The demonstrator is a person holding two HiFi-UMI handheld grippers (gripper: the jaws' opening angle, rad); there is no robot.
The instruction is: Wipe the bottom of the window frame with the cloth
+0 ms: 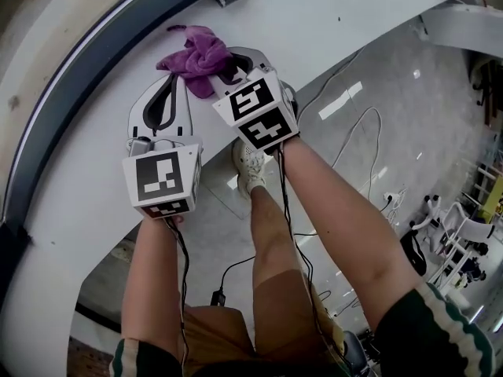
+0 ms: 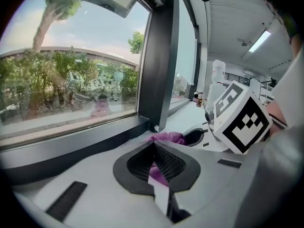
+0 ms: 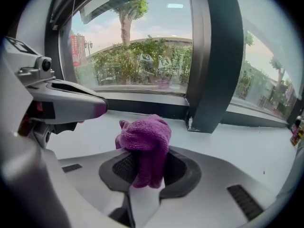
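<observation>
Sill (image 1: 330, 22) near edge: drops to the floor under the person's forearms.
Left gripper (image 2: 159, 167): jaws nearly closed, with a fold of cloth (image 3: 145, 139) between the pads.
Right gripper (image 3: 145, 172): jaws clamped on the cloth, which bunches above the tips.
Open room: bare sill to the right.
Window frame (image 3: 142, 107): bottom rail beyond the cloth, not touching it.

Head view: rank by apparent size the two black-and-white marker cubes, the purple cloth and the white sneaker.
1. Left tool's black-and-white marker cube and right tool's marker cube: alike, unranked.
2. Crumpled purple cloth, partly hidden.
3. White sneaker, though farther away.
</observation>
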